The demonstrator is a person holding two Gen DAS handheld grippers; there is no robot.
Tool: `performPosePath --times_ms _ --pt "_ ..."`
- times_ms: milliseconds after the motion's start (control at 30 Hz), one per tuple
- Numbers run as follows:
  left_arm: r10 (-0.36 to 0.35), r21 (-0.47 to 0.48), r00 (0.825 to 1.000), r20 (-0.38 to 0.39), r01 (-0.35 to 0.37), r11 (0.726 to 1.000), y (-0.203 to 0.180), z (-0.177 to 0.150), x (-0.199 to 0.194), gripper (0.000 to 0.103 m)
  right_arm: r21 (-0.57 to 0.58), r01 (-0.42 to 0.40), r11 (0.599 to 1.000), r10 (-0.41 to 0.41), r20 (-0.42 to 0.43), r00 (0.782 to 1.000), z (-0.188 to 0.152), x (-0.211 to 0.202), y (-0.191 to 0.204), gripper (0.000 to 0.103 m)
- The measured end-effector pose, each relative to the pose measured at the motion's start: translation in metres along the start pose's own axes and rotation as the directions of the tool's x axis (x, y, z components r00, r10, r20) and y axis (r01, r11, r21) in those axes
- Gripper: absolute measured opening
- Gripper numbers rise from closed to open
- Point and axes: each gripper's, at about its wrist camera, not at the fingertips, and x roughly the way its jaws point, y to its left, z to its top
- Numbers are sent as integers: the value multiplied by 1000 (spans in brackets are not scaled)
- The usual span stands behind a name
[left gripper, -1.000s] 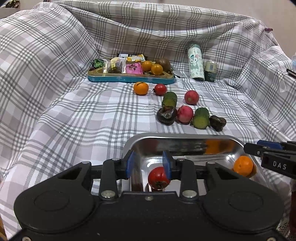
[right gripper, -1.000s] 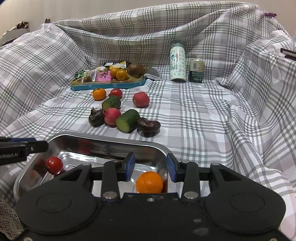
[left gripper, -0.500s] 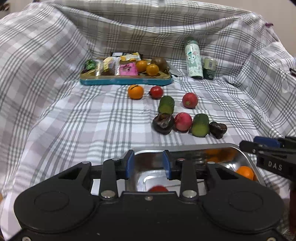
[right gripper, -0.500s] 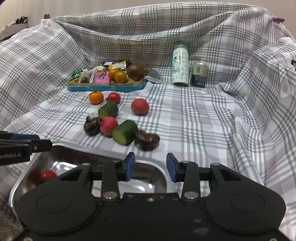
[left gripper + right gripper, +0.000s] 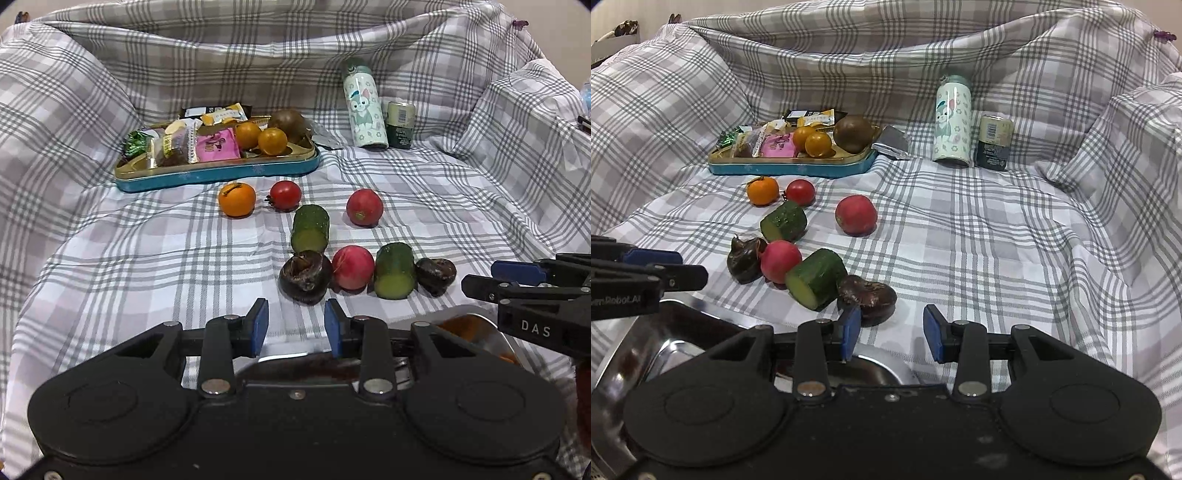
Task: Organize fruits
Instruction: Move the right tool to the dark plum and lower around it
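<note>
left gripper (image 5: 295,326): fingers apart, nothing btwn them, hanging over the steel pan's (image 5: 476,332) near edge
right gripper (image 5: 892,332): also spread wide, empty, over the pan's right corner
fruit on cloth: orange (image 5: 236,199) + tomato (image 5: 284,195) just in front of the teal tray (image 5: 221,173); 2 cucumber chunks, 2 red round ones, 2 dark ones clustered nearer the pan
pan contents: mostly hidden, only an orange glint shows
back: cartoon bottle (image 5: 952,123) w/ a can (image 5: 993,142) beside it

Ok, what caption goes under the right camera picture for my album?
Open right tool hovers over the steel tray, facing cucumber chunks and radishes on checked cloth.
</note>
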Motion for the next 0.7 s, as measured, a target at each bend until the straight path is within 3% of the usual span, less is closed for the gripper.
performPosePath --times_ms 300,700 --pt "-50 27 999 -20 51 998 -1 5 23 43 -40 -47 998 47 6 999 8 16 1 40" --pt "-89 -45 996 -10 89 995 12 3 36 43 -40 -78 996 80 45 996 5 12 0 40"
